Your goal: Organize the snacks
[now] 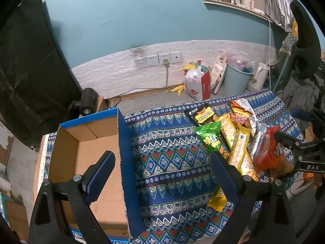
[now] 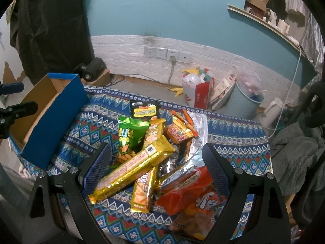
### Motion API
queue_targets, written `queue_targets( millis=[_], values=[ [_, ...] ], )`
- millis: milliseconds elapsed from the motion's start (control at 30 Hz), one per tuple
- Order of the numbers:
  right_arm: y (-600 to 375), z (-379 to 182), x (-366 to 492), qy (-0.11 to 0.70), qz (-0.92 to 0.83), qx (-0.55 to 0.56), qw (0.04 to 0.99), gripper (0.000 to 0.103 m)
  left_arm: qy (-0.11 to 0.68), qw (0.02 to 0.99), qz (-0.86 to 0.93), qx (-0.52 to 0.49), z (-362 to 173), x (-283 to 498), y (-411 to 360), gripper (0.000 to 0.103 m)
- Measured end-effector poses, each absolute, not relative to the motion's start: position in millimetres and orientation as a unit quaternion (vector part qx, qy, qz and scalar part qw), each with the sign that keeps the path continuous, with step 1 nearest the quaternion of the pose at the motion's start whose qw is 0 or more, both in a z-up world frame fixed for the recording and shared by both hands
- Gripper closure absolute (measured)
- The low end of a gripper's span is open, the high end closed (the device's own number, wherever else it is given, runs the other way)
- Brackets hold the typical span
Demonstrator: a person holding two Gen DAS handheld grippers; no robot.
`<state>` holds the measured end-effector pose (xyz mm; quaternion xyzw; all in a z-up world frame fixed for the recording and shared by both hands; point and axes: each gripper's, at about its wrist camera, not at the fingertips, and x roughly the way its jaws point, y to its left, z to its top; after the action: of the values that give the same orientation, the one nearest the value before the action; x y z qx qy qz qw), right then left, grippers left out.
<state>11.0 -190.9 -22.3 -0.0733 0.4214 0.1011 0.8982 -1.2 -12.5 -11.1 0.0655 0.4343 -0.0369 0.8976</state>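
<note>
The left gripper (image 1: 162,162) is spread wide and holds nothing, straddling the blue wall of the cardboard box (image 1: 97,154) above the patterned cloth (image 1: 162,158). The right gripper (image 2: 156,160) is equally wide and empty, poised over the snack pile, its fingers flanking the long gold packet (image 2: 134,168). Only the right view shows the whole pile, with the green bag (image 2: 130,136) and orange bag (image 2: 189,195).
</note>
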Motion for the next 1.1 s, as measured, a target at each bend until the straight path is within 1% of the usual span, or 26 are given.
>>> queue_targets(
  millis=[200,500,733,933,1100],
  values=[
    [-195.9,-23.6,11.9,0.427,0.093,-0.076,0.896,0.014,0.439,0.894,-0.052,0.068,-14.4,-0.6,-23.9,0.007],
    [-220.9,-36.5,15.2,0.457,0.068,-0.063,0.885,0.014,0.47,0.875,-0.084,0.077,-38.4,7.5,-52.7,0.007],
    [-257.3,-66.4,17.5,0.511,0.026,-0.041,0.858,0.014,0.495,0.855,-0.122,0.093,-63.0,12.2,-90.3,0.007],
    [-293.5,-100.5,19.6,0.564,-0.004,0.005,0.826,0.014,0.53,0.826,-0.158,0.113,-96.9,17.1,-128.6,0.007],
    [-309.0,-120.5,20.0,0.59,-0.018,0.028,0.807,0.014,0.555,0.806,-0.157,0.131,-128.1,26.4,-148.2,0.007]
  ],
)
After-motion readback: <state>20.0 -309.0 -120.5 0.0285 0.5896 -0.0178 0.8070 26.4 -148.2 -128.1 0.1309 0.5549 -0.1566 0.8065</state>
